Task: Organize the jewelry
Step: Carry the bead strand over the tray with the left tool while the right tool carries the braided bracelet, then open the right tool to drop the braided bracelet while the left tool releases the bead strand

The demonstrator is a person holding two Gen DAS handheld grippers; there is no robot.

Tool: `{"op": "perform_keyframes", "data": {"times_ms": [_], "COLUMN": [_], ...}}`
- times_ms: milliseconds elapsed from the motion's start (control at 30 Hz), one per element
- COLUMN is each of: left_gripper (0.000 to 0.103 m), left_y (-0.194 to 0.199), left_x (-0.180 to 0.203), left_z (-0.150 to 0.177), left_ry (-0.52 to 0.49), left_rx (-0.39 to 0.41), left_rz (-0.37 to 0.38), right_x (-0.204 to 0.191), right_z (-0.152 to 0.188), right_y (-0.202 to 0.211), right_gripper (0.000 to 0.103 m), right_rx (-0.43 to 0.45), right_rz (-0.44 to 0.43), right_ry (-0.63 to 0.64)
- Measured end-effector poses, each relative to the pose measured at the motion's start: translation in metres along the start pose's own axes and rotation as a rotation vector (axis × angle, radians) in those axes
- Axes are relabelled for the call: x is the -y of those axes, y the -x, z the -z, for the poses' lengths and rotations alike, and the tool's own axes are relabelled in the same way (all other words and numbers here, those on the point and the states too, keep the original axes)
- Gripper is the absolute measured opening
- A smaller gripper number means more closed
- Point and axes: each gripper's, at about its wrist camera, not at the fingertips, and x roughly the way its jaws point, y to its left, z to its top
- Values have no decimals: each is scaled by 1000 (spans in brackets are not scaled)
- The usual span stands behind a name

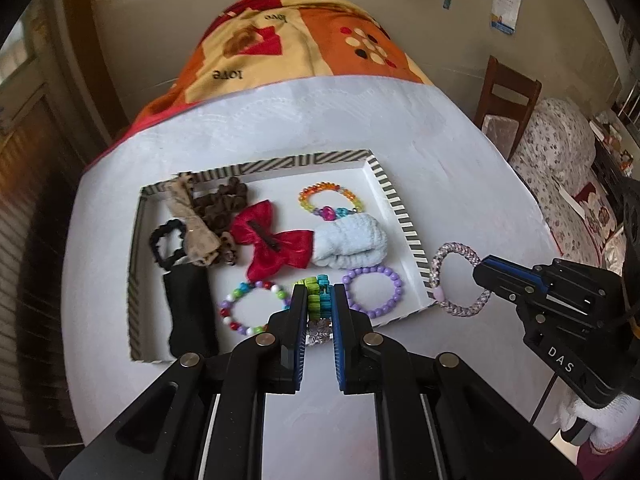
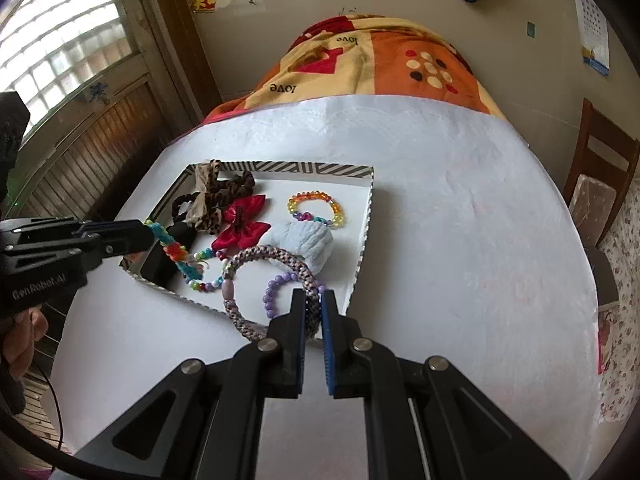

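Observation:
A striped-rim white tray (image 1: 394,196) (image 2: 362,256) on the table holds hair ties, a red bow (image 1: 276,242), a pale blue scrunchie (image 1: 352,244), a purple bead bracelet (image 1: 374,291) and other bead bracelets. My left gripper (image 1: 318,292) is shut on a green, teal and orange beaded bracelet (image 1: 318,296) (image 2: 176,250) above the tray's front edge. My right gripper (image 2: 314,300) (image 1: 482,270) is shut on a pink-grey braided bracelet (image 2: 276,276) (image 1: 458,280), held above the tray's right front corner.
The table has a white cover (image 2: 460,240) with bare surface right of the tray. An orange patterned blanket (image 1: 304,44) lies at the far end. A wooden chair (image 1: 508,100) and a floral sofa stand to the right. A window (image 2: 60,36) is on the left.

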Motion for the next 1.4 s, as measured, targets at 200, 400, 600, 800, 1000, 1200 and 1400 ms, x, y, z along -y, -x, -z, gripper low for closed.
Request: {"op": "perform_keyframes", "data": {"times_ms": [200,400,600,800,1000,1200,1400], "left_gripper": [2,2,2,2,2,2,2], "left_y": [-25,-50,-83,-95,-98,-100,-99], "left_x": [12,14,-12,-43,-60,-66,-76], "left_z": [-6,-7,0,7,17,19,21], "left_ry": [-8,4,75,144,196,216,250], "left_rx": [-40,-77,-145,-166,-166,-154,-143], "left_rz": [50,149,147,122,100,106,111], "right_x": [9,17,15,0,-18,-35,-51], "right_z": [-4,-13,-26,-54,-84,-101,-109], "right_y": [-11,-25,-43,-72,-122,-180,-216], "right_gripper": [7,7,7,7,7,7,7], "right_rx": [-14,-30,-51,-76,-133,-200,-239], "right_rz": [-2,0,-8,-17,-15,42,85], "right_ry": [-22,-37,-31,9,43,96,163]}}
